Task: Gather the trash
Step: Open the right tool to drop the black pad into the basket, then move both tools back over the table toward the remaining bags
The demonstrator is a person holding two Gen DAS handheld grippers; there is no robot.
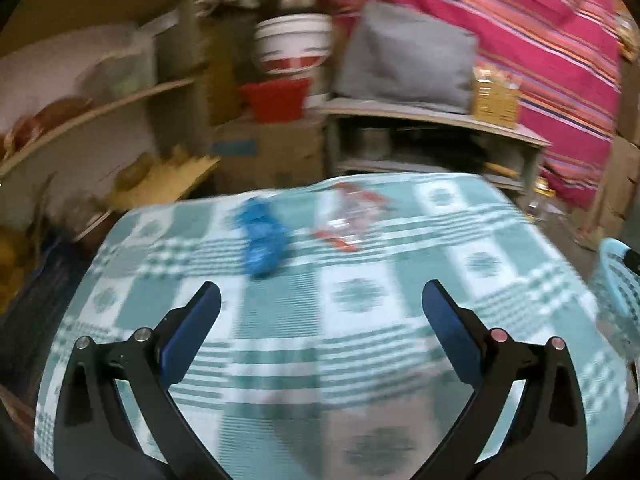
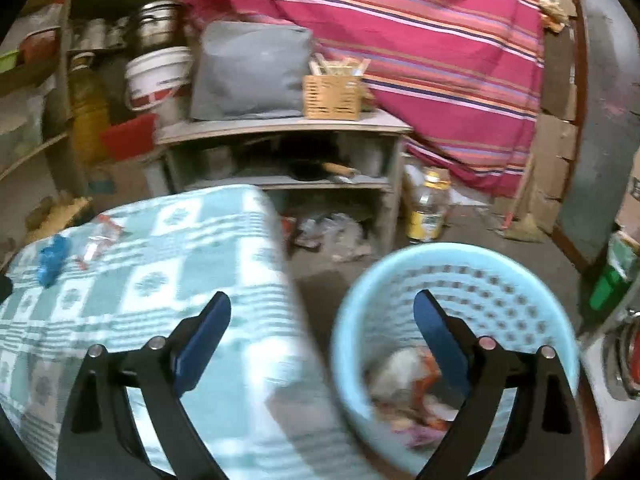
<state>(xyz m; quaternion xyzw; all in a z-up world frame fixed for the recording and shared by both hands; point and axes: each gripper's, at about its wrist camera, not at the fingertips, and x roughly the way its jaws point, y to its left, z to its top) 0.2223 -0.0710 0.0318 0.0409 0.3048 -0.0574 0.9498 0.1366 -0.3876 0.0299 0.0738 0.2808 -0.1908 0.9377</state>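
The left gripper hangs with jaws spread wide and nothing between them above a table under a teal-and-white checked woven cloth. At eleven o'clock from it lies a crumpled blue plastic wrapper; at twelve, a clear wrapper with red print. A pale blue perforated plastic basket shows at three o'clock.

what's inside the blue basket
The basket holds a blurred heap of trash: pale crumpled pieces and orange wrapper bits. The right gripper's finger covers part of it; single items cannot be told apart.
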